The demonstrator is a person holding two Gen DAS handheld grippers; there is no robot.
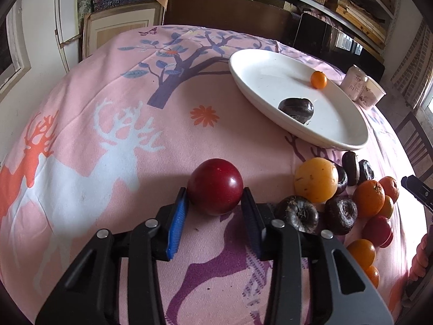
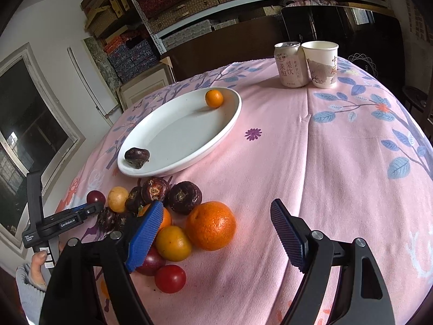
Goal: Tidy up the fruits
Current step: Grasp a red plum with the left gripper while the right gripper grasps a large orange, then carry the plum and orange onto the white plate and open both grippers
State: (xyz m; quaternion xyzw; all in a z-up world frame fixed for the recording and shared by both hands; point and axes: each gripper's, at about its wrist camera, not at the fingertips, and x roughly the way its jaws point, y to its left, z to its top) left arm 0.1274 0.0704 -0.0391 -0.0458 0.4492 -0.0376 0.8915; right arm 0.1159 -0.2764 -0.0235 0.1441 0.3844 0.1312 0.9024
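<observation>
Left gripper [image 1: 215,192] has its pads touching both sides of the red plum [image 1: 215,186], gripping it on the tablecloth [image 1: 108,124], at 9 o'clock of the fruit pile [image 1: 341,200]. My read: squeeze gently, it's round and slick; lift straight up, then swing toward 1 o'clock to the white plate [image 1: 259,67]. Plate holds one dark water chestnut [image 1: 296,109] and one small orange [image 1: 318,79], well apart. Right gripper [image 2: 216,224] is spread wide, holding nothing, above the pile's big orange [image 2: 210,225].

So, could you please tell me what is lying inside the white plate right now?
The white plate holds a small orange fruit by its far rim and a dark chestnut-like fruit near its other end. Nothing covers the rest of its inside.
</observation>
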